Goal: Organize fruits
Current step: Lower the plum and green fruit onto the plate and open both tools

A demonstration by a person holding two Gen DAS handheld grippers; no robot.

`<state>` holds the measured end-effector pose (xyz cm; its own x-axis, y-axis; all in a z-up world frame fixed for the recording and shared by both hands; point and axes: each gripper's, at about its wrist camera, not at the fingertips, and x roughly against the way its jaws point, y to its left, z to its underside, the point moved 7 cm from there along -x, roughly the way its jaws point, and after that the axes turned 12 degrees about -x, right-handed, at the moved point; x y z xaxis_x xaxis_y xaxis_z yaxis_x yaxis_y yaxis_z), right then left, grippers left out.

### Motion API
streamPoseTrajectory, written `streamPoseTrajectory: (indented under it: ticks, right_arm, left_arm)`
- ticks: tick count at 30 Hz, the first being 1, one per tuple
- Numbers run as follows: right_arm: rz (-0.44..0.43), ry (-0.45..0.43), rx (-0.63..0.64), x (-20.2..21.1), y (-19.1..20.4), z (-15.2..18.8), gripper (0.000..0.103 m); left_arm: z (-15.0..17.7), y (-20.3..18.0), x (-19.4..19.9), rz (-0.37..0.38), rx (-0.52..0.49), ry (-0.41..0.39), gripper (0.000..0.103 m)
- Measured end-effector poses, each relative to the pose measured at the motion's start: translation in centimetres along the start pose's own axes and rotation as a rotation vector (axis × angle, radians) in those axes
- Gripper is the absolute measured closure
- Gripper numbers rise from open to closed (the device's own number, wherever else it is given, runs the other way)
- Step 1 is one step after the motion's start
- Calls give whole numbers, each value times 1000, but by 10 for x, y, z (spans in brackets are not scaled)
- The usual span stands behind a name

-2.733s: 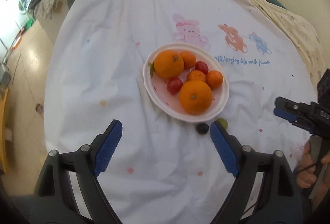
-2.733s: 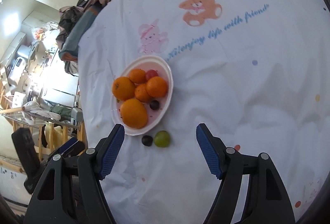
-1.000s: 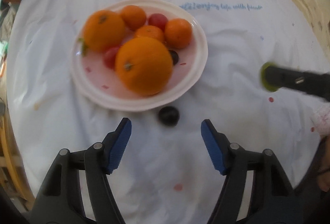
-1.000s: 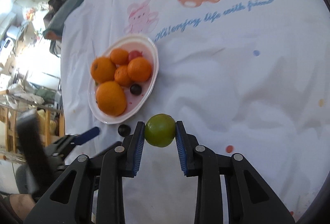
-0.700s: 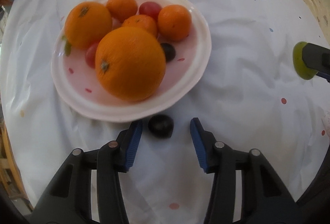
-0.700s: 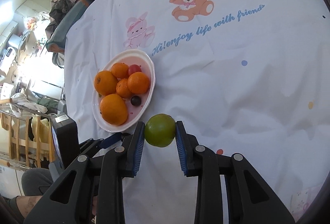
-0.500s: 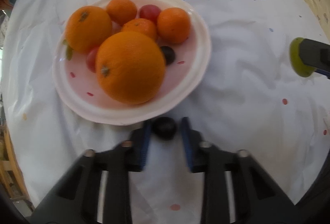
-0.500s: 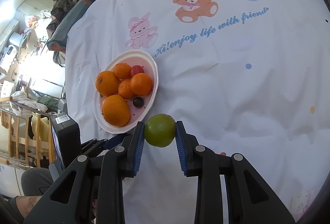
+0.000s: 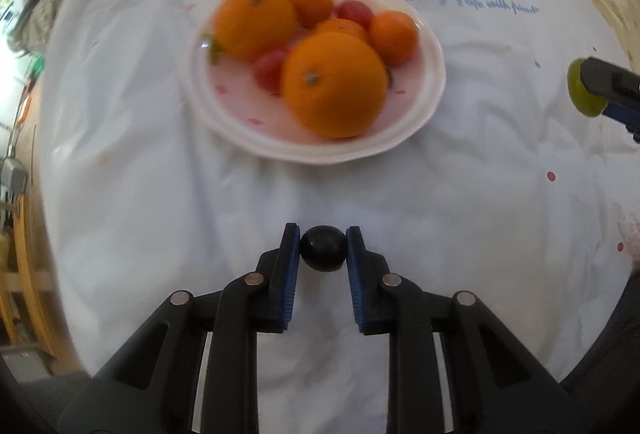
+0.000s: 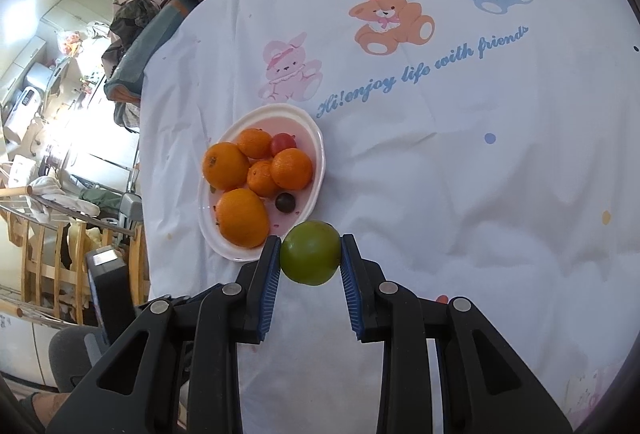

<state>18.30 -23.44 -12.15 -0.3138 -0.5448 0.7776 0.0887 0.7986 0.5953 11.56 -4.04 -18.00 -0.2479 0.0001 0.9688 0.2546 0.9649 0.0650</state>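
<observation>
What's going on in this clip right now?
A person is gathering fruit with two handheld grippers. The left gripper is shut on a small dark fruit, the right gripper on a green fruit. Both sit just short of the white plate, which holds oranges, tomatoes and another dark fruit, on a cartoon-print cloth.

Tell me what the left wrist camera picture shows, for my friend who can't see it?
The left gripper pinches a small dark round fruit between its blue pads, above a white cartoon-print cloth. Beyond it, a white plate holds oranges and small red fruits. At the right edge, another gripper holds a green fruit.
</observation>
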Motion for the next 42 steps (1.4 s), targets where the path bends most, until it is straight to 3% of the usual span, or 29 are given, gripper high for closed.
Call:
streamPoseTrajectory:
  ticks: [7,12,17,25,28,35,42]
  right_arm:
    - [-49,-28,24,11,23,-3,72]
    - [-98,-69,47,17,37,-11,72]
    - [-118,-65,46,8,39,-24,72]
    - [-121,1,40,-28,45,-48,72]
    - [-92,54,62,-55,46,-46,72]
    - [-38,164,78,-104,41,-25,72]
    - [-19,204,50,-125,32,-20,72]
  left_arm:
    - [3,48,52,-80,76,-104,84]
    - [-23,74,94,-160,76,-238,84]
    - [-52,88,104,-160,88,-281,84]
    - [-84,83,65,-130,29,-236,83]
    - [-91,79,35,-67,20,-193,83]
    - [-90,83,-5,6,74,-111,83]
    - [-91,81,-19,76,123,-71,82]
